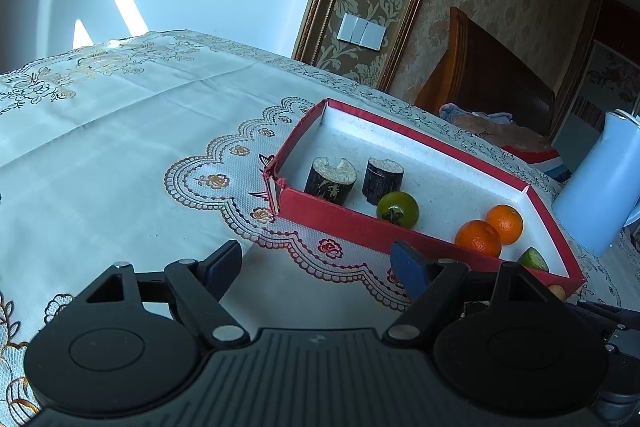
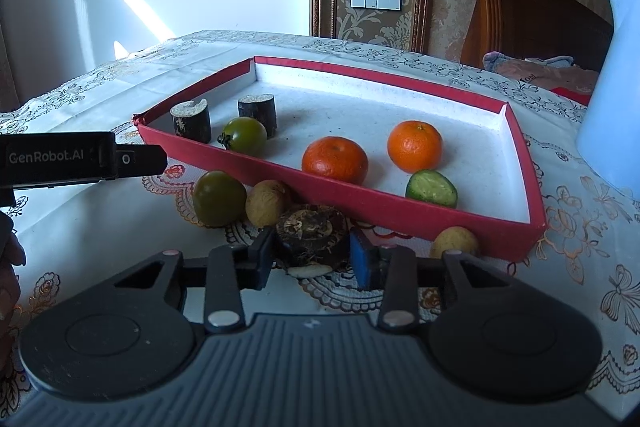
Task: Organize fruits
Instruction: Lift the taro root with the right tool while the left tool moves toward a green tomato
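A red box point(image 2: 400, 213) with a white floor holds two dark cane pieces point(image 2: 192, 121), a green tomato point(image 2: 245, 135), two oranges point(image 2: 335, 159) and a cucumber piece point(image 2: 431, 188). In front of its near wall lie another green tomato point(image 2: 219, 198), two tan round fruits point(image 2: 267, 202) and a dark brown water chestnut point(image 2: 312, 235). My right gripper point(image 2: 313, 261) has its pads against the chestnut's two sides. My left gripper point(image 1: 316, 259) is open over the tablecloth, just short of the red box point(image 1: 340, 223), with nothing between its fingers.
A pale blue jug point(image 2: 612, 87) stands right of the box. A wooden chair back point(image 2: 532, 15) with cloth on it rises behind the table. The left tool's black housing point(image 2: 80, 159) reaches in from the left. The lace tablecloth point(image 1: 120, 131) stretches leftward.
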